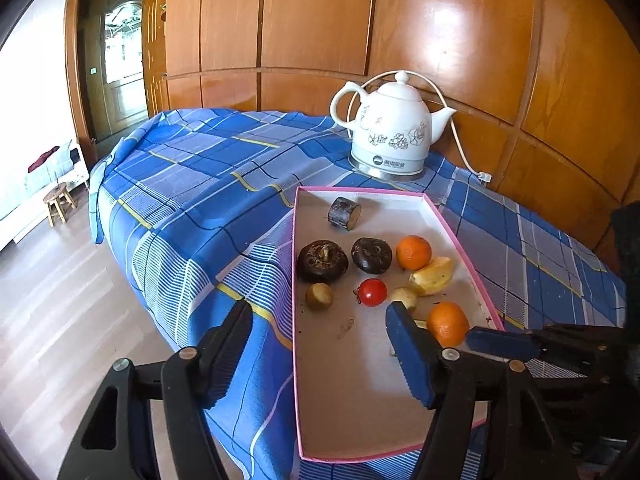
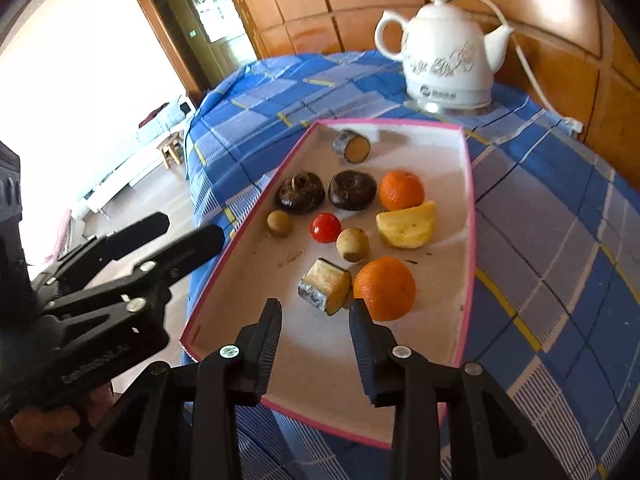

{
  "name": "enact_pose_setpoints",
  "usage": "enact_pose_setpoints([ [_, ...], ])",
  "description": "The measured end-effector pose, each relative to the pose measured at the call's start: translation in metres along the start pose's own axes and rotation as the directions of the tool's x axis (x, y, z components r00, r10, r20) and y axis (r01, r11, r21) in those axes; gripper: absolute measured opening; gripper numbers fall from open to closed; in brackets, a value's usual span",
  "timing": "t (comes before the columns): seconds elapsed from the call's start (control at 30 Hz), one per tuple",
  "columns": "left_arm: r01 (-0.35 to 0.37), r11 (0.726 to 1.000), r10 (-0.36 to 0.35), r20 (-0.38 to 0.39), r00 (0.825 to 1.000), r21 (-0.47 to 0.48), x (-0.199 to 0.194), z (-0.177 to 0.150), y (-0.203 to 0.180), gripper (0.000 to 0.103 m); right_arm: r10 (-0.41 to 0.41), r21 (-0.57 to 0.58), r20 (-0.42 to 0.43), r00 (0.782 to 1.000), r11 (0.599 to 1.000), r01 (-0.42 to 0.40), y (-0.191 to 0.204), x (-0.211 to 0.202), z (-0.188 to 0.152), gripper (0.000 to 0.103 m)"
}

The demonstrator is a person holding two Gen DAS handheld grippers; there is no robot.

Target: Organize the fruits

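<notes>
Both grippers hang empty: right gripper [image 2: 314, 318], jaws moderately apart, low in frame just short of the cut cane piece [image 2: 325, 286]; left gripper [image 1: 320, 322] wider, straddling the pink-rimmed tray's [image 1: 295, 280] left wall, probably steadying it.

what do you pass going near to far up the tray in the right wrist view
right gripper, open and empty → sugarcane piece → red tomato → dark water chestnut → second sugarcane piece → far rim of the tray → white kettle
</notes>
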State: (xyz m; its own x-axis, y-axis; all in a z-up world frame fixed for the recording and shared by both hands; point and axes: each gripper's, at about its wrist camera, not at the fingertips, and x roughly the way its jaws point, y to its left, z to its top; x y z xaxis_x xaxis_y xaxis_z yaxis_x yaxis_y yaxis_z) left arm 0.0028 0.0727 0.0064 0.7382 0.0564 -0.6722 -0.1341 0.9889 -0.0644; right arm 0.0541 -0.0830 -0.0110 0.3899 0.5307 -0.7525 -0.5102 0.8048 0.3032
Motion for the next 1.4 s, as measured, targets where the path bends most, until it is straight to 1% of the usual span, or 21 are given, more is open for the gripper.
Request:
enact_pose_setpoints([
  [0.1, -0.005, 1.000, 0.005, 0.012, 1.000, 0.009, -0.004, -0.002, -0.005, 0.076, -0.045, 0.011, 0.045, 0.998, 0.999, 0.044, -0.002, -0.014, -0.004, 0.041],
  [0.17, -0.005, 1.000, 0.005, 0.020, 1.000, 0.012, -0.007, -0.005, -0.008, 0.080, -0.104, 0.026, 0.081, 0.991, 0.994, 0.102, -0.006, -0.025, -0.007, 0.043],
  [0.2, -0.003, 1.000, 0.003, 0.025, 1.000, 0.012, -0.009, -0.006, -0.011, 0.081, -0.144, 0.040, 0.103, 0.984, 0.989, 0.140, -0.008, -0.031, -0.008, 0.043],
  [0.27, -0.001, 1.000, 0.001, 0.037, 0.999, 0.011, -0.013, -0.010, -0.014, 0.088, -0.219, 0.060, 0.132, 0.967, 0.975, 0.213, -0.010, -0.039, -0.011, 0.044],
  [0.3, 0.003, 1.000, -0.003, 0.045, 0.999, 0.011, -0.015, -0.013, -0.017, 0.089, -0.251, 0.071, 0.144, 0.957, 0.967, 0.243, -0.012, -0.044, -0.013, 0.044],
  [0.33, 0.004, 1.000, -0.005, 0.051, 0.999, 0.012, -0.017, -0.015, -0.019, 0.093, -0.290, 0.089, 0.156, 0.944, 0.956, 0.279, -0.014, -0.048, -0.016, 0.044],
  [0.37, 0.005, 1.000, -0.005, 0.055, 0.998, 0.013, -0.018, -0.017, -0.022, 0.098, -0.313, 0.100, 0.161, 0.936, 0.949, 0.300, -0.016, -0.052, -0.018, 0.045],
  [0.43, 0.006, 1.000, -0.007, 0.063, 0.998, 0.018, -0.020, -0.020, -0.027, 0.102, -0.357, 0.117, 0.173, 0.918, 0.933, 0.341, -0.018, -0.056, -0.023, 0.048],
  [0.47, 0.011, 1.000, -0.012, 0.065, 0.998, 0.022, -0.021, -0.022, -0.029, 0.103, -0.378, 0.120, 0.179, 0.908, 0.925, 0.361, -0.019, -0.059, -0.026, 0.050],
  [0.53, 0.022, 0.999, -0.025, 0.066, 0.998, 0.039, -0.022, -0.026, -0.035, 0.103, -0.402, 0.120, 0.181, 0.898, 0.915, 0.385, -0.020, -0.060, -0.032, 0.051],
  [0.7, 0.034, 0.998, -0.037, 0.076, 0.996, 0.049, -0.025, -0.028, -0.042, 0.103, -0.426, 0.125, 0.178, 0.887, 0.904, 0.409, -0.023, -0.060, -0.039, 0.051],
  [0.87, 0.011, 0.999, -0.015, 0.100, 0.995, 0.040, -0.029, -0.026, -0.042, 0.103, -0.425, 0.125, 0.184, 0.886, 0.905, 0.408, -0.020, -0.059, -0.041, 0.051],
  [1.07, -0.024, 0.999, 0.019, 0.106, 0.994, 0.047, -0.029, -0.027, -0.043, 0.103, -0.419, 0.128, 0.188, 0.888, 0.907, 0.401, -0.019, -0.060, -0.041, 0.051],
  [1.4, -0.040, 0.999, 0.036, 0.114, 0.993, 0.032, -0.030, -0.027, -0.040, 0.103, -0.418, 0.123, 0.199, 0.887, 0.908, 0.400, -0.016, -0.061, -0.040, 0.051],
])
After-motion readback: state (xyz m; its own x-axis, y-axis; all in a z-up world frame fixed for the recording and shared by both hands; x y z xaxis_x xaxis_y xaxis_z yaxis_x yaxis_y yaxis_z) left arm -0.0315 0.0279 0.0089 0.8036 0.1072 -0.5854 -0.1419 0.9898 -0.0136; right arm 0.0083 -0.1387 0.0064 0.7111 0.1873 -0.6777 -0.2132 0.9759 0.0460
